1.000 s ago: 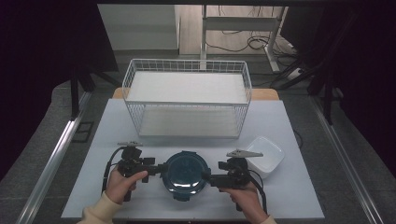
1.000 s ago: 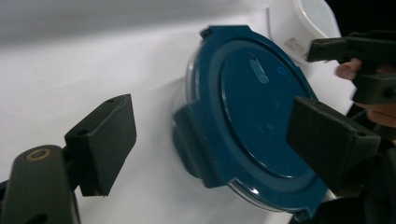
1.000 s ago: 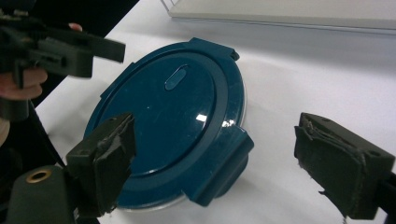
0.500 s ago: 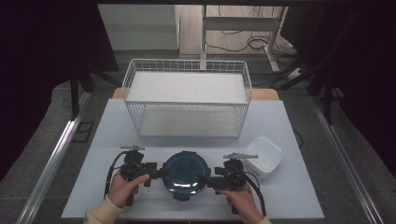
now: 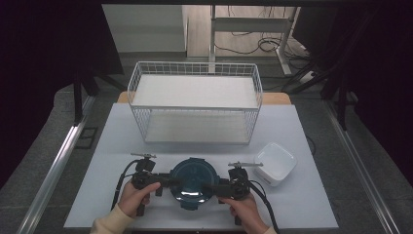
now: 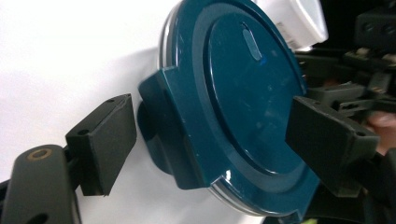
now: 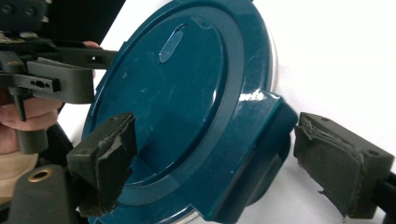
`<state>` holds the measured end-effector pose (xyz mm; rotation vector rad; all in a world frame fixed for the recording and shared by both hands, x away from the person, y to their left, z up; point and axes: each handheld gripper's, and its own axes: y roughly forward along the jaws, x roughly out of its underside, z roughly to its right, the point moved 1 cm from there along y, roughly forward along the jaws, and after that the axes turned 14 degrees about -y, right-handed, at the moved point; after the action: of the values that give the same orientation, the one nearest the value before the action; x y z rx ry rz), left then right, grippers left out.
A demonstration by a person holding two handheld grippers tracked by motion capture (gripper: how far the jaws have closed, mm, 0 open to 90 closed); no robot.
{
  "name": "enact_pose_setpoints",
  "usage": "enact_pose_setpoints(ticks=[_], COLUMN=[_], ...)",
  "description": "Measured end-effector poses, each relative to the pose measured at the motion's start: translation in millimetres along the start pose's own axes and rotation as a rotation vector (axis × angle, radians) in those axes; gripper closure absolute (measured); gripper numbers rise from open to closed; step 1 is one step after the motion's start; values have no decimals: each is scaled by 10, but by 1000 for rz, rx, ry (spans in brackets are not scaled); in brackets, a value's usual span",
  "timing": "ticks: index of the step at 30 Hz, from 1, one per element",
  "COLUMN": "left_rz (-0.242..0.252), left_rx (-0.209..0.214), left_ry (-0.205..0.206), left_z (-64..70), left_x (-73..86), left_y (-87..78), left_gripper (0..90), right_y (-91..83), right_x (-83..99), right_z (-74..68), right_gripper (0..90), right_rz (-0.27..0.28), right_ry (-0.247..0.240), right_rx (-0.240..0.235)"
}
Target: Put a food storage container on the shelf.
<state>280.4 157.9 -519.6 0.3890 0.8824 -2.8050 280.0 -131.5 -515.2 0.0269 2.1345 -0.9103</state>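
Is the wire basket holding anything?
No, the high view shows the basket with bare shelves; the container sits in front.

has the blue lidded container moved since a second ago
No. The blue lidded container sits at the same spot in front of the wire basket, beside the white tub.

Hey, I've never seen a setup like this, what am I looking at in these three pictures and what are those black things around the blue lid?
A person at a white table holds hand-held tongs, the left tongs and the right tongs. One picture looks down from above; the other two come from cameras riding on each tool, looking along its black jaws. Between them sits a round container with a dark blue lid. Each tool's jaws straddle a latch tab on the lid's edge, open, not yet squeezing it. Behind stands a white wire basket; to the right, a white square container.
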Motion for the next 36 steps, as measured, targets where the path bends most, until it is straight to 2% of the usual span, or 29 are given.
enact_pose_setpoints(ticks=[4,5,7,10,11,12,13,15,16,19,24,25,36], left_rz=[-19,-22,-18,-15,-16,-16,-18,-35,-40,-35,-31,-23,17], left_rx=[0,-9,-22,-19,-15,-15,1,33,36,20,22,21,16], left_ry=[-9,-9,-10,-18,-27,-27,-45,-89,-94,-84,-103,-111,-110], left_z=[-6,0,0,-6,-11,-11,-37,-69,-73,-47,-52,-49,9], left_x=[17,25,32,33,30,30,26,27,31,35,38,49,128], left_y=[36,52,54,53,53,53,58,89,97,83,69,56,-32], left_gripper=[183,189,214,231,234,236,241,245,228,237,257,264,325], right_y=[15,20,19,-1,-14,-14,-24,-25,-25,-28,-31,-43,-114], right_x=[20,33,38,34,44,44,49,48,48,47,42,40,49], right_z=[1,10,6,15,52,52,66,64,65,72,88,85,12], right_gripper=[162,192,204,233,264,264,276,277,278,285,301,316,379], right_rz=[1,-3,-1,0,11,11,16,17,17,17,23,25,58], right_ry=[36,70,81,92,123,123,141,141,140,136,137,155,179], right_rx=[-20,-52,-52,-52,-65,-65,-72,-72,-72,-74,-76,-78,-55])
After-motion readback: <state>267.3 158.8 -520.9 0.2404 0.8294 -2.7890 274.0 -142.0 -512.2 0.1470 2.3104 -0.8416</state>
